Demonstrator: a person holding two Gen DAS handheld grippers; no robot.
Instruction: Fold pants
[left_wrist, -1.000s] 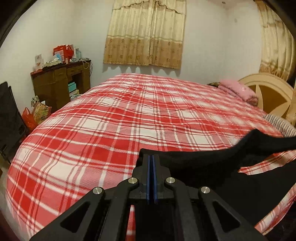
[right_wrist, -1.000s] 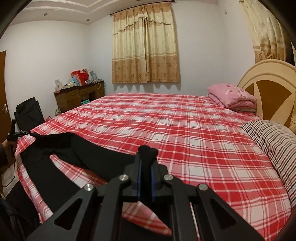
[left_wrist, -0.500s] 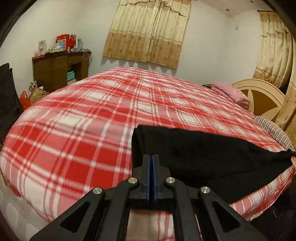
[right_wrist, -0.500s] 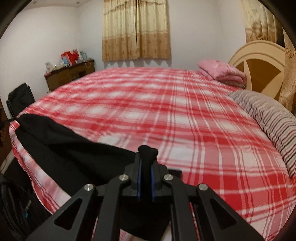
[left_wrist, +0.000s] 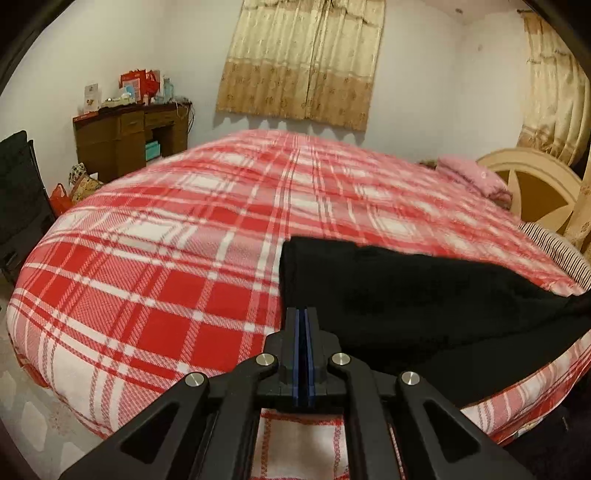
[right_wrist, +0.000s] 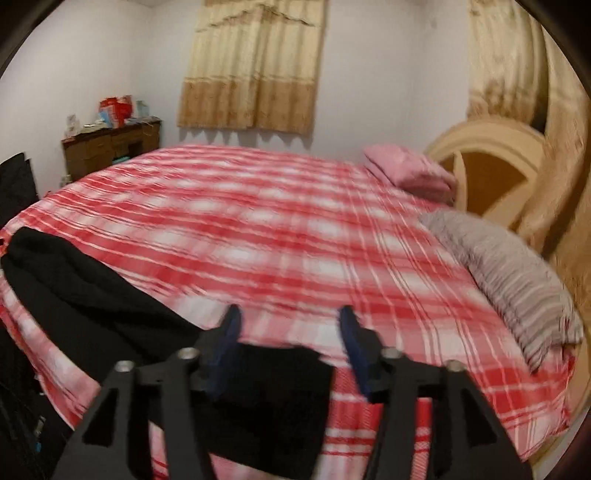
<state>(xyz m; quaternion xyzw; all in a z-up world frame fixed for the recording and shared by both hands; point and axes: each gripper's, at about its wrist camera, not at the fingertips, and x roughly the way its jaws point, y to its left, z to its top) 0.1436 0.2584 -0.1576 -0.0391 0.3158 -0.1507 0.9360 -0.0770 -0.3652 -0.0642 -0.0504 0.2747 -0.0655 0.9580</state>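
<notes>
Pants (left_wrist: 424, 295) — black, lying along the near edge of the bed (left_wrist: 184, 236), on the red-and-white plaid cover. In the left wrist view the dark cloth is spreading from just ahead of the fingertips out to the right, its lower part draping over the bed's edge. In the right wrist view the same pants (right_wrist: 92, 295) are running from the far left down to a black fold lying between and below the two fingers.

Containers: the brown desk (left_wrist: 129, 136) is standing against the far wall, its top crowded with red bags and small boxes; a teal box is sitting in its open middle compartment. More bags are resting on the floor beside it.

Left gripper (left_wrist: 303, 332) — fingers pressed together, blue pads meeting with no gap showing. Black cloth is lying right against the tips, but whether any is pinched between the pads, I cannot tell.

Right gripper (right_wrist: 290, 328) — fingers spread wide, nothing clamped. Its left finger (right_wrist: 227, 332) is touching or overlapping the black cloth; the right one is hanging over bare plaid. This view is blurred.

Also noted: a pink folded blanket (right_wrist: 410, 173) near the cream headboard (right_wrist: 491, 162), a striped pillow (right_wrist: 517, 280) at the right edge, tan curtains (left_wrist: 299, 62) on the back wall.
</notes>
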